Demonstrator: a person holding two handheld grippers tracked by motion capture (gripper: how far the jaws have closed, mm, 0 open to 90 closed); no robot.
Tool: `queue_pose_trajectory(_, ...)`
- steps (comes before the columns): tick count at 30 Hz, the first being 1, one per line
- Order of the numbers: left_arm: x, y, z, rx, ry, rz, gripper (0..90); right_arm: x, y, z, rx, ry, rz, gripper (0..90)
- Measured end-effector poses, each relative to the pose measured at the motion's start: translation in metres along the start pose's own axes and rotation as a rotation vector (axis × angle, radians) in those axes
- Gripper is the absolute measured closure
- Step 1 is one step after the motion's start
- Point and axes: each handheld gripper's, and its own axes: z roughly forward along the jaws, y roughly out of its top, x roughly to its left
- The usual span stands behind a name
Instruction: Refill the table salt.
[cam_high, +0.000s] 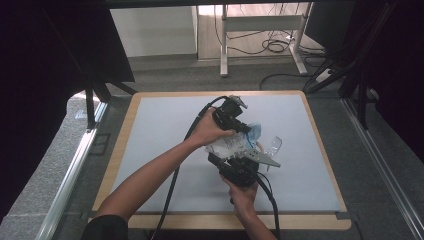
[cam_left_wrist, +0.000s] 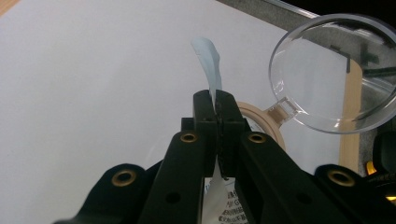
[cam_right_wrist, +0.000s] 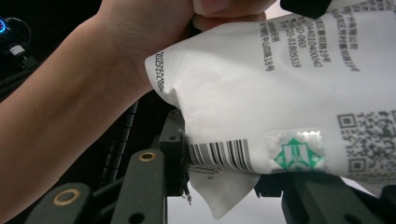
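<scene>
While both hands meet above the pale grey worktop (cam_high: 165, 150), we list: left claw (cam_left_wrist: 218, 114), jaws pressed together on the pale blue edge of a crinkled white printed plastic pouch (cam_right_wrist: 280, 93); clear round plastic lid (cam_left_wrist: 334, 74) just beyond; right claw (cam_right_wrist: 224, 186), jaws astride the pouch's barcode corner, grip we cannot tell.
</scene>
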Motion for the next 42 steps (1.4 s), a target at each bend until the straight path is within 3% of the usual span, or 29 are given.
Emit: queue_pose_trajectory(42,0.0036,-0.0001,0.0064,0.012,-0.012,-0.006,89.9,-0.0021,-0.0011,0.0004,-0.009,-0.014,0.016,62.9)
